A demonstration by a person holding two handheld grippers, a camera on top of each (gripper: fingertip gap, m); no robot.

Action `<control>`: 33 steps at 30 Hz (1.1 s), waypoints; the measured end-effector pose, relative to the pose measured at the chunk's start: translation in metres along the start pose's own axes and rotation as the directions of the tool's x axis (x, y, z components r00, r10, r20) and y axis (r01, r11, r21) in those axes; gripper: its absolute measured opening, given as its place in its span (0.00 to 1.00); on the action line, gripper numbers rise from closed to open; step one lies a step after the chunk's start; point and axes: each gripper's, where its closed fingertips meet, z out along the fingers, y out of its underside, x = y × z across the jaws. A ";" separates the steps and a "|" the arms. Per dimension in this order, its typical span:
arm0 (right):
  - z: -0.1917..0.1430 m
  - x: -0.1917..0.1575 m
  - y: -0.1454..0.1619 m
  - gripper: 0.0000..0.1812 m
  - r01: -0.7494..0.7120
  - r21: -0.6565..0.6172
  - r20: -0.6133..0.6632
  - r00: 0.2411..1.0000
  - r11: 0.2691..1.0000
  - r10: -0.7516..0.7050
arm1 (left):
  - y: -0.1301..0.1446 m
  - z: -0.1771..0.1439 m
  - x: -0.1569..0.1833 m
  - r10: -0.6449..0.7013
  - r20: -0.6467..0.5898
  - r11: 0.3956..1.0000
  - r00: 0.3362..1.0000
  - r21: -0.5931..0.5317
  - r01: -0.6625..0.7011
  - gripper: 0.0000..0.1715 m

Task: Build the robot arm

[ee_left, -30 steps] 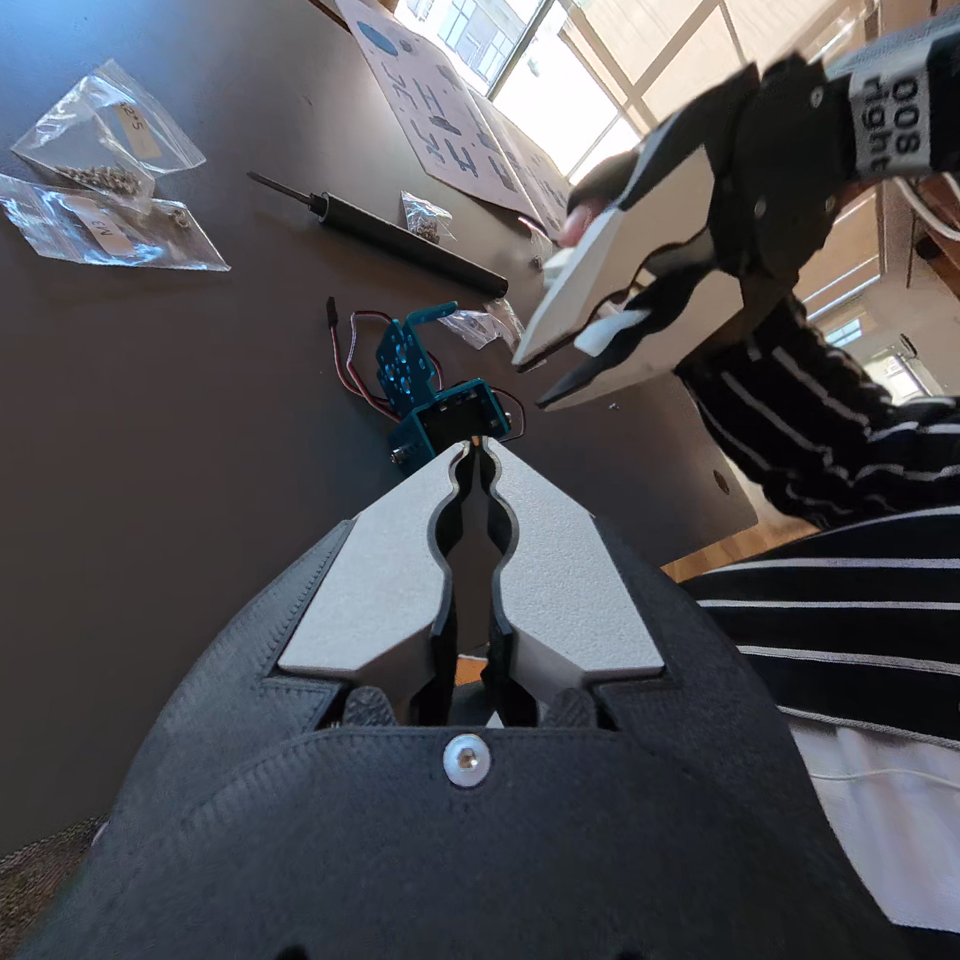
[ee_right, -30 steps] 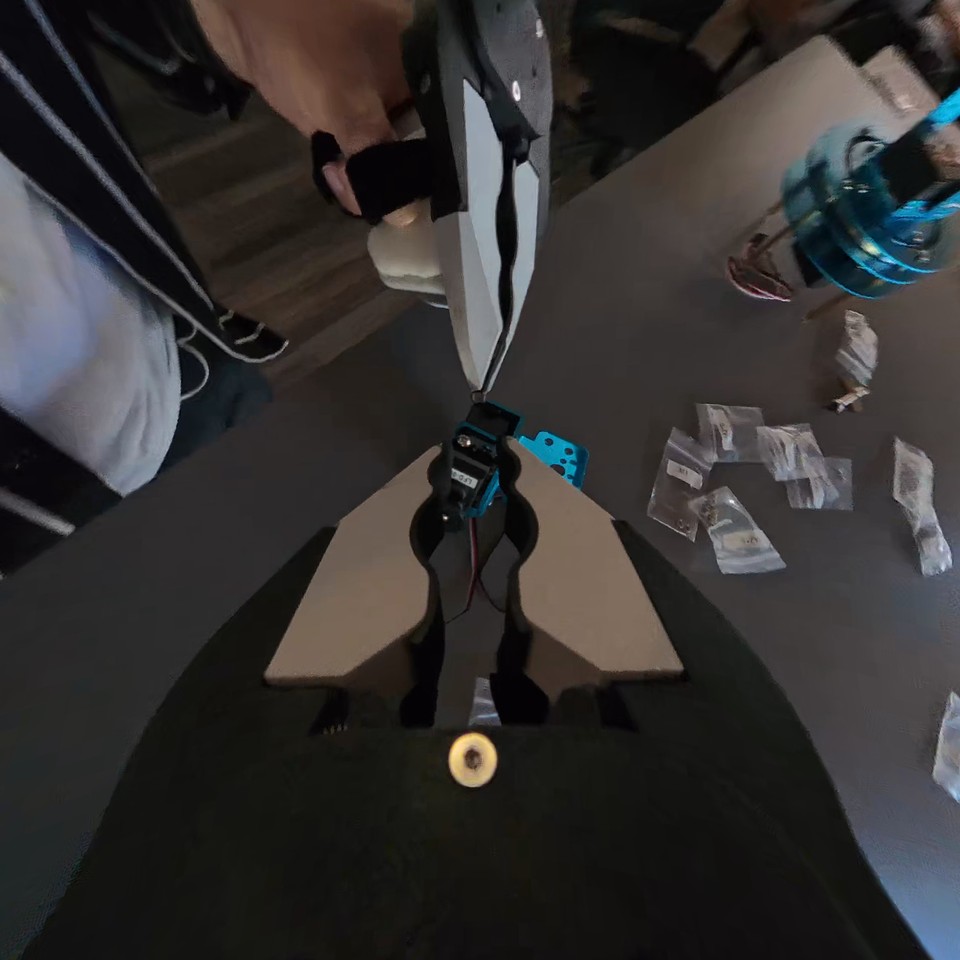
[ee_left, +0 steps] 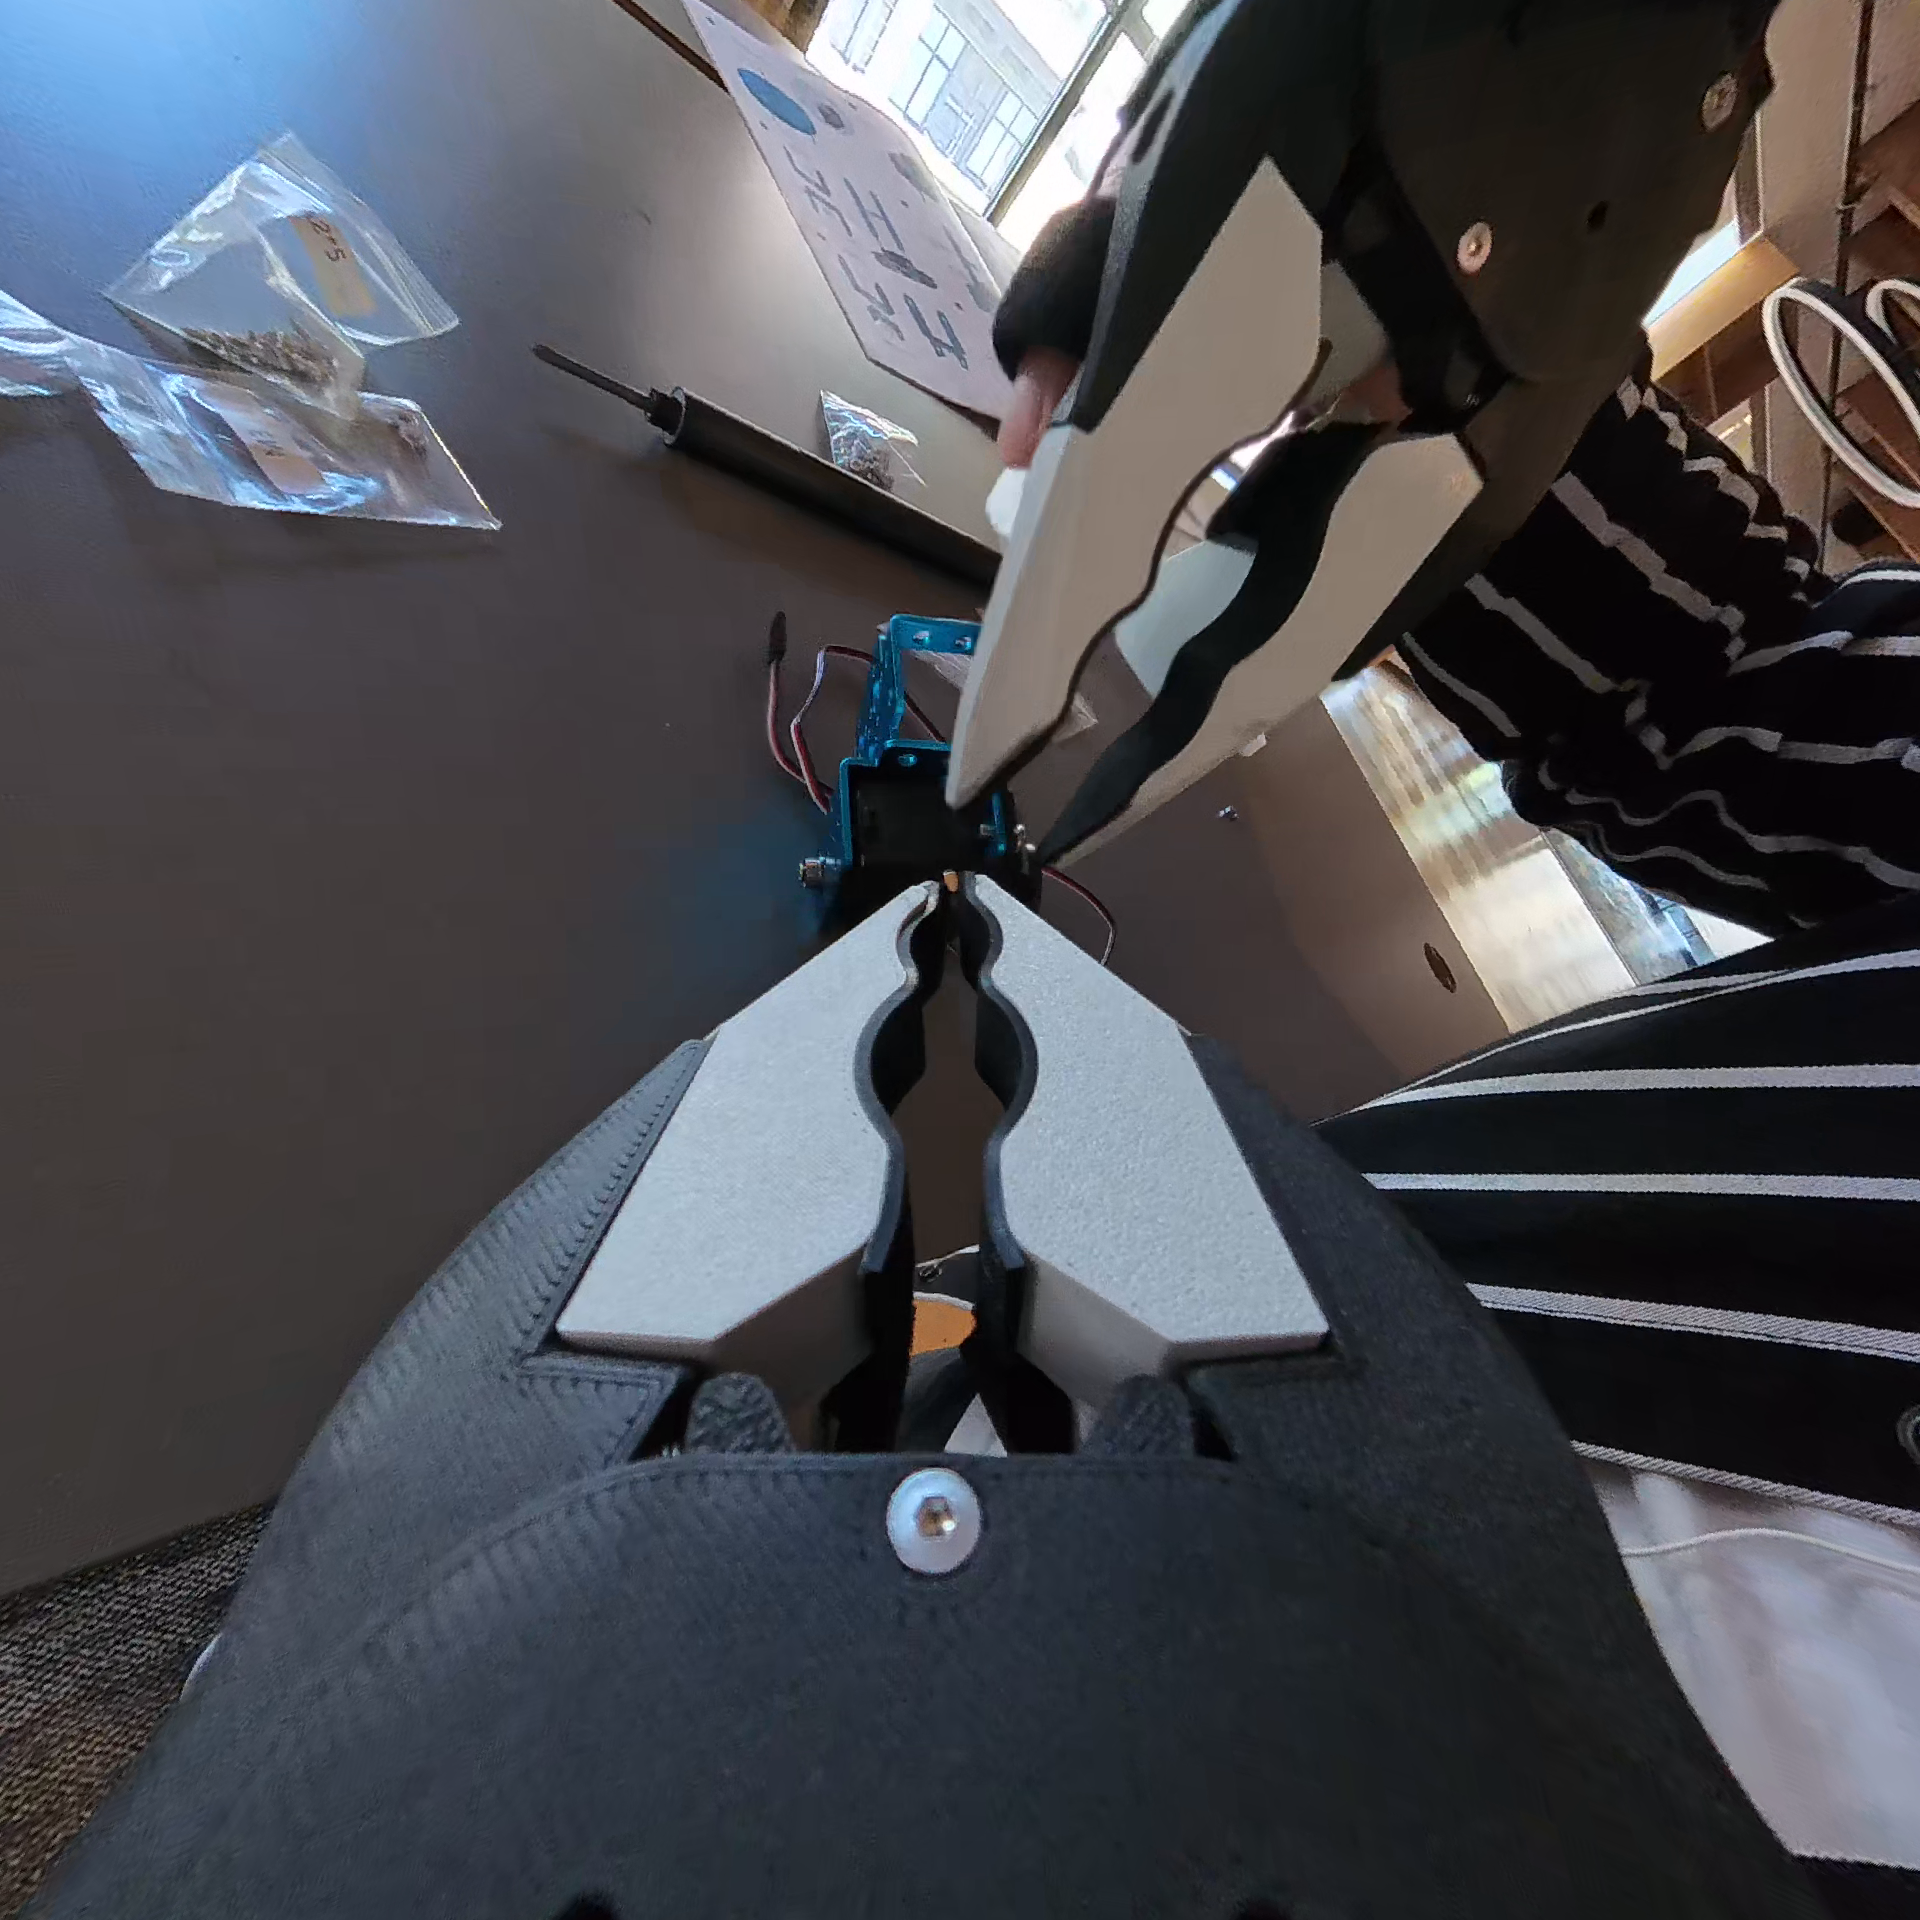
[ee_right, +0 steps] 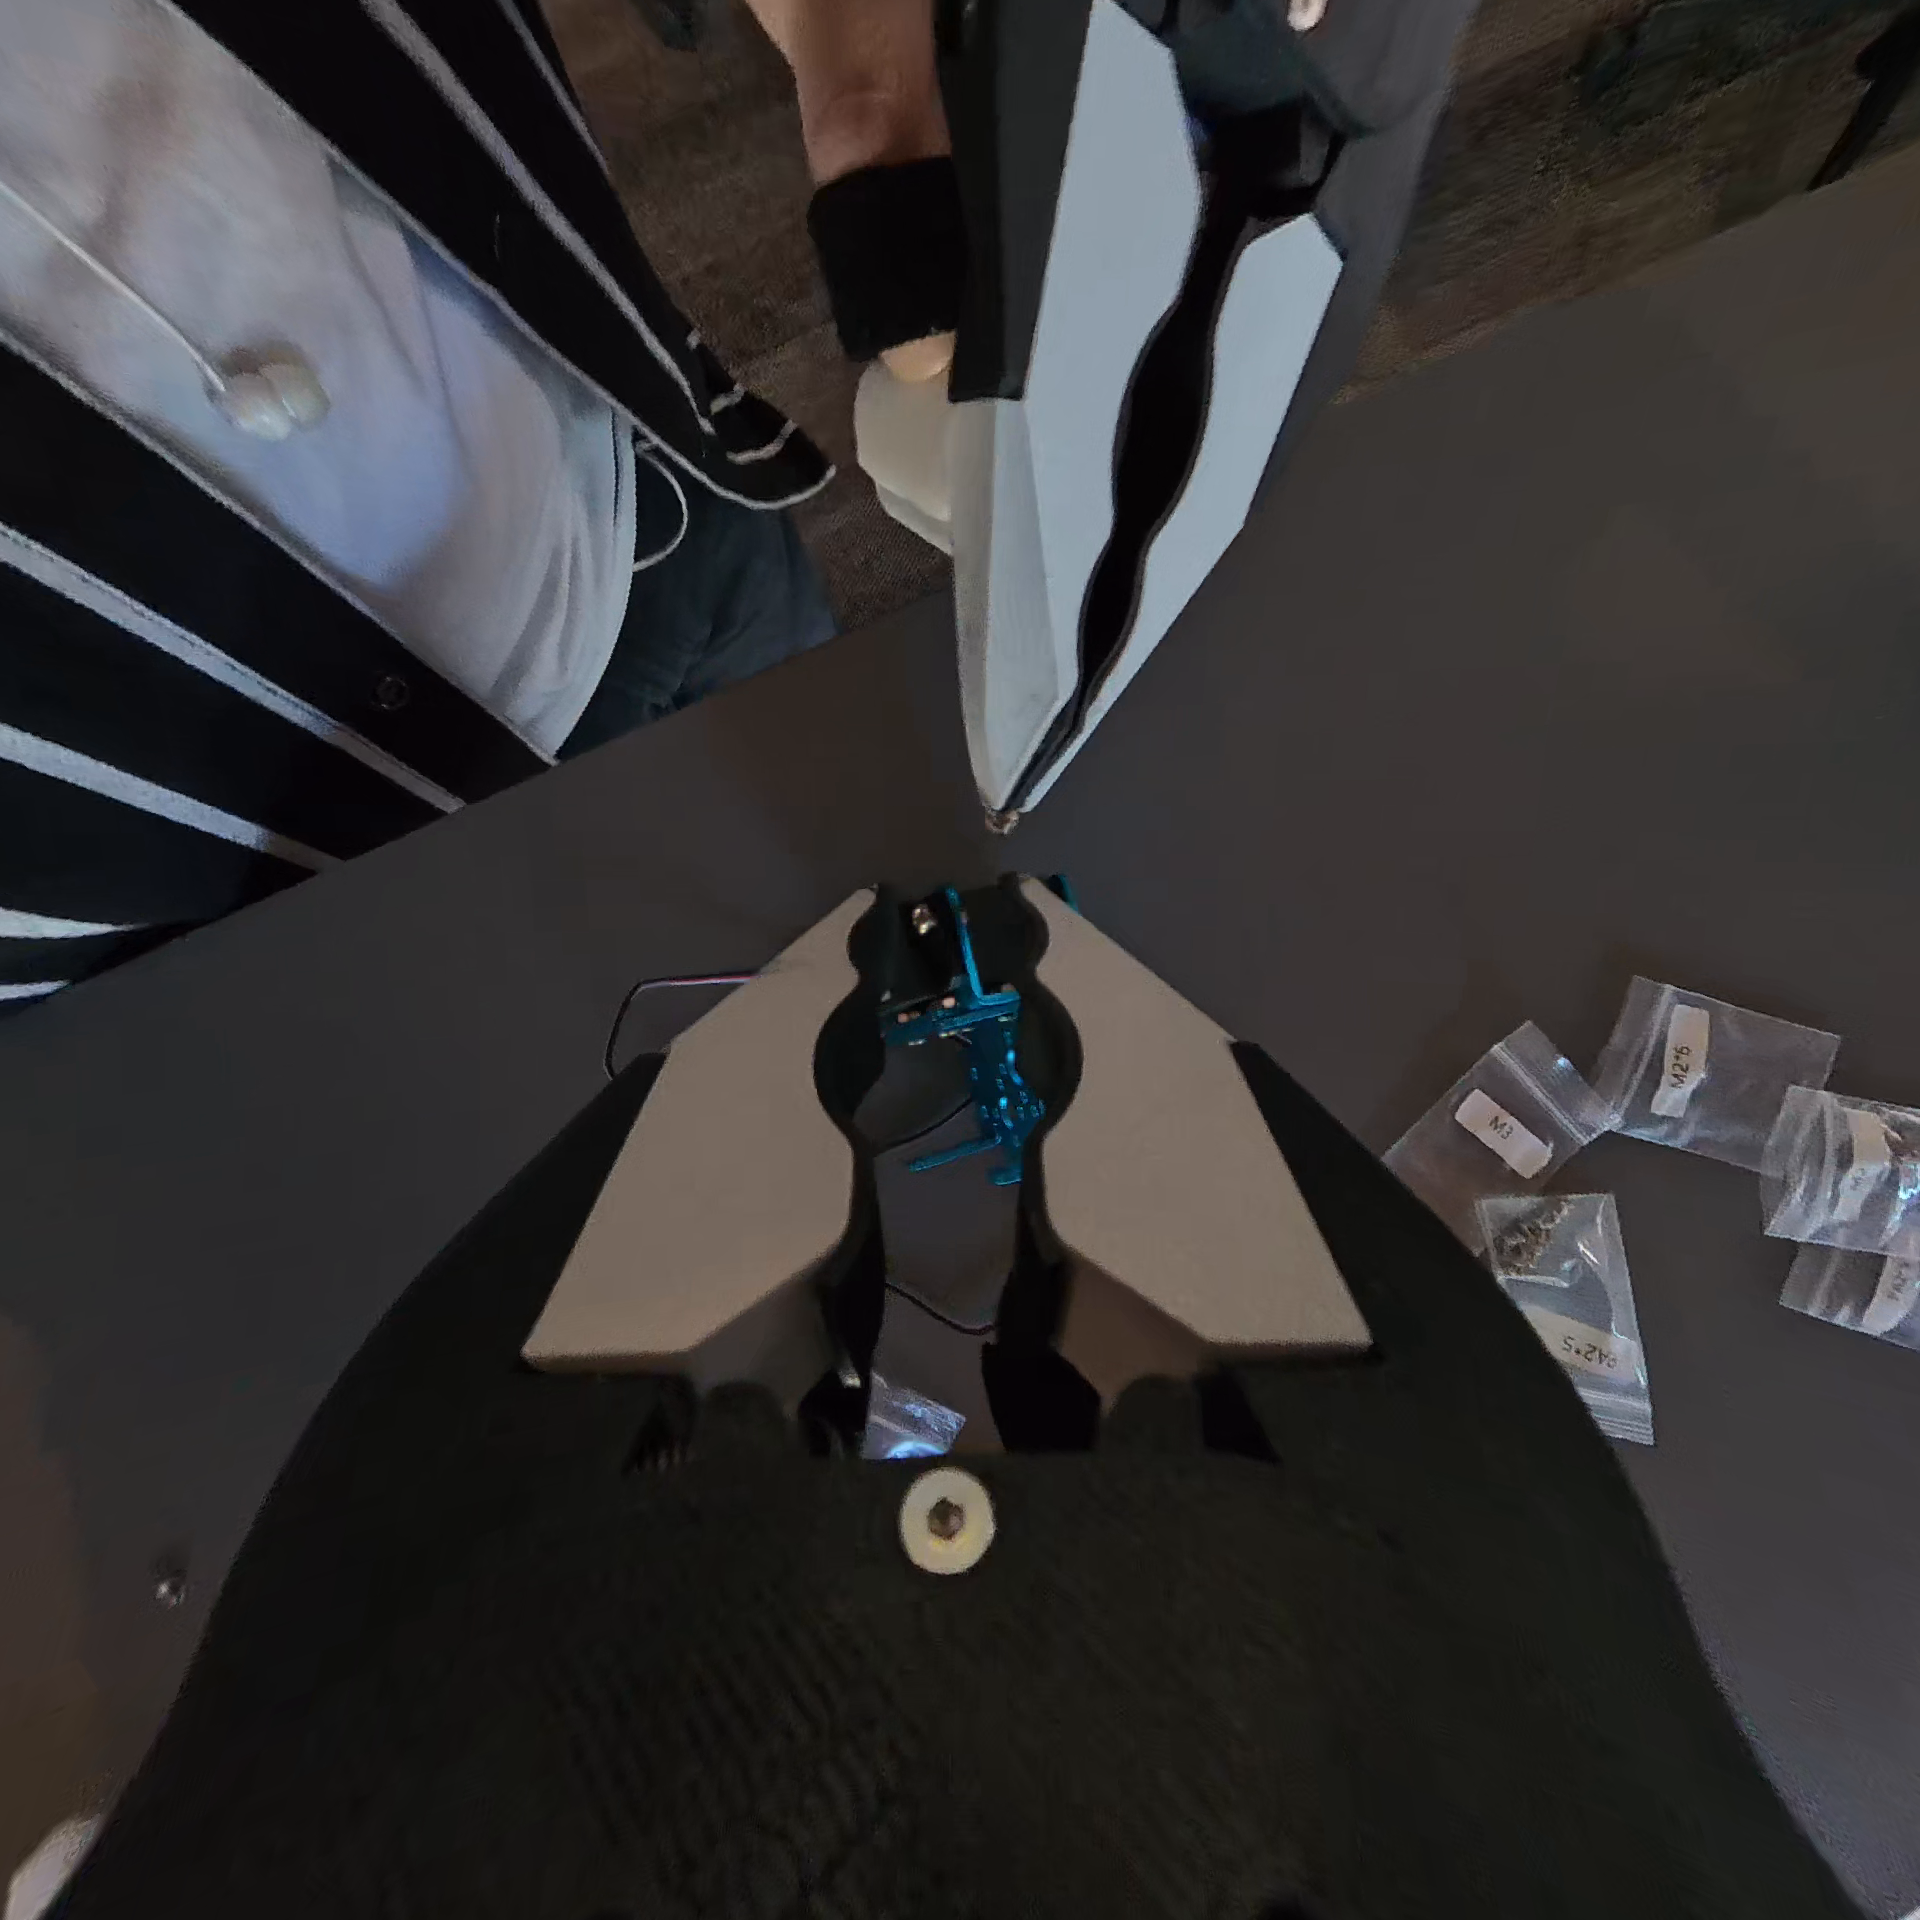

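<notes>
Two claws meet at one blue bracket with a black servo on the dark bench.

At centre frame the left claw point(ee_left: 951, 885) is nearly closed, pinching a tiny brass-coloured piece I cannot identify, just beside the blue bracket point(ee_left: 891, 764). The right claw point(ee_right: 951, 904) straddles the bracket narrowly; whether it grips it I cannot tell, and its fingers point(ee_right: 717, 1164) hide much of the bracket. One dark screwdriver point(ee_left: 800, 468) lies above centre. In the left wrist view, three clear bags point(ee_left: 275, 281) of small hardware show at upper left, one cut off by the edge; the right wrist view shows five at right. A printed sheet point(ee_left: 873, 229) lies at top.
</notes>
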 end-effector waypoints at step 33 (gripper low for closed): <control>-0.006 -0.003 0.006 0.06 -0.192 0.078 -0.030 0.980 0.978 0.195 | -0.003 0.020 0.001 0.033 -0.068 0.997 0.997 0.067 -0.029 0.00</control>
